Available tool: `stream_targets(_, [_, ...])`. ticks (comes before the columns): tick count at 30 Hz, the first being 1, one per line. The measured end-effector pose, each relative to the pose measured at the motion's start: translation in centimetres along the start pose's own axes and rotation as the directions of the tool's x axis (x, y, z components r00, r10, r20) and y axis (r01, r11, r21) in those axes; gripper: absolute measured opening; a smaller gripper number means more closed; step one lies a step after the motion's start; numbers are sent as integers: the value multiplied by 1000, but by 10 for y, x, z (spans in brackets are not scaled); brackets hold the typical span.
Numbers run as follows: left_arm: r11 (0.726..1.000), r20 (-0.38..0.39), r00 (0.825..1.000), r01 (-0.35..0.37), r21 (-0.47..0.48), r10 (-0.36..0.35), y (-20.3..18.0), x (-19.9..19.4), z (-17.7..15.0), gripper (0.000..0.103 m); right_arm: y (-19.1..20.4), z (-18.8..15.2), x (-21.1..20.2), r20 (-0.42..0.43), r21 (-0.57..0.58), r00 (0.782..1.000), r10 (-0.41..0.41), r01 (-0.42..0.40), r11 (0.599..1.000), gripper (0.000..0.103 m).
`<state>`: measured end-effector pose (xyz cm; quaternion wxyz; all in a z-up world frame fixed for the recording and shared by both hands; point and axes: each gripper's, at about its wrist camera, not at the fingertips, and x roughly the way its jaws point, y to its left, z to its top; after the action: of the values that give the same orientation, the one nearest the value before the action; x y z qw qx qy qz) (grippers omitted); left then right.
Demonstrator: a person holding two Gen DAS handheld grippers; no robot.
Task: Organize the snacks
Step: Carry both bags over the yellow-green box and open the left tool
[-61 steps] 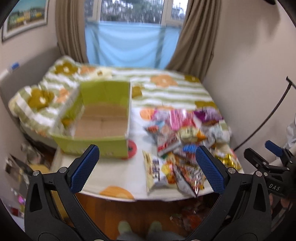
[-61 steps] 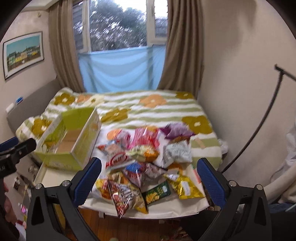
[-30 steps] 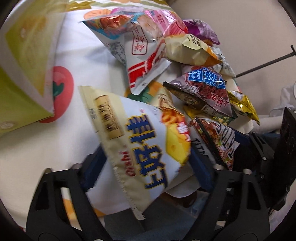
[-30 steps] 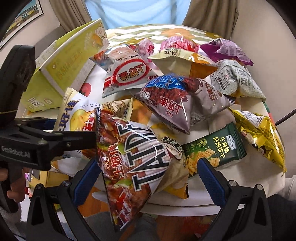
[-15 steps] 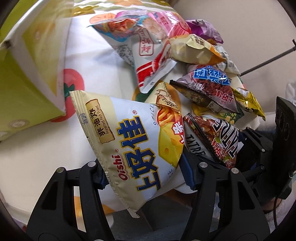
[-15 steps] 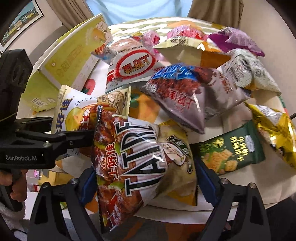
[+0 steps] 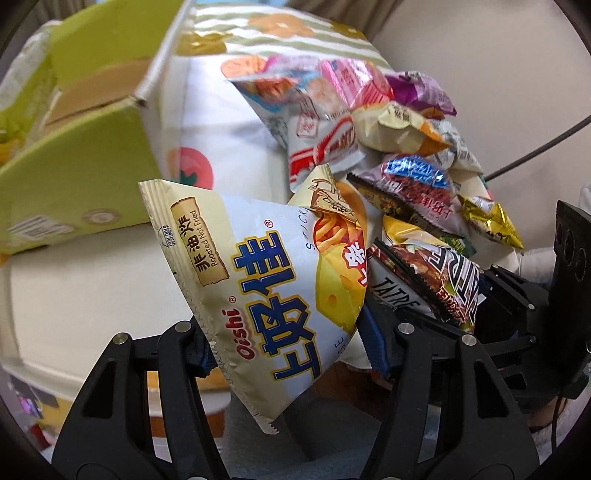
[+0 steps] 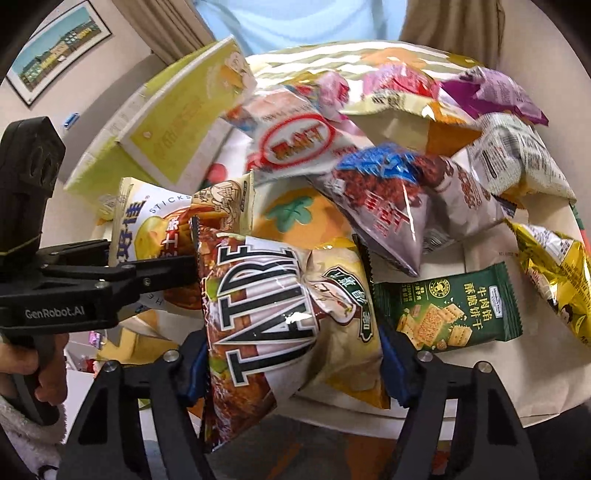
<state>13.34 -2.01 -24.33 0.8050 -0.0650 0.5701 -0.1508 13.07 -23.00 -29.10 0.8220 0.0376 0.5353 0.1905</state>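
Observation:
My left gripper (image 7: pixel 291 350) is shut on a white and yellow Oishi snack bag (image 7: pixel 266 288), lifted at the table's front edge. The bag also shows in the right wrist view (image 8: pixel 147 229). My right gripper (image 8: pixel 291 358) is shut on a dark red Tatre snack bag (image 8: pixel 258 317), seen in the left wrist view too (image 7: pixel 436 284). The two grippers are side by side. An open green cardboard box (image 7: pixel 74 158) stands at the left of the table, also in the right wrist view (image 8: pixel 173 122).
A pile of several snack bags covers the table's right half: a blue-topped bag (image 8: pixel 399 199), a green cracker pack (image 8: pixel 450 306), a gold bag (image 8: pixel 554 269), a purple bag (image 8: pixel 495 92). A striped bed (image 7: pixel 280 33) lies behind the table.
Both grippers came down from above the table onto the front snack bags and closed on them. Since half a second ago both bags have risen slightly.

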Motion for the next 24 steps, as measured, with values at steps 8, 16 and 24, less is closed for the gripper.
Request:
stream_targets(8, [995,114,991,-67,-70,75,-4,-53,-17,58,16,2,-31,50,-84,996,75,-70,994,70])
stream_targets(16, [982,237,961,-109,-151,143,-2,-112,-29,58,44,10,-76,123,-193,984,129,-104,976,70])
stream_targets(24, [967,354,910,-146,-210,214,26,-169,-9,58,64,48,-105,200,-284,970,140,-79,955,70])
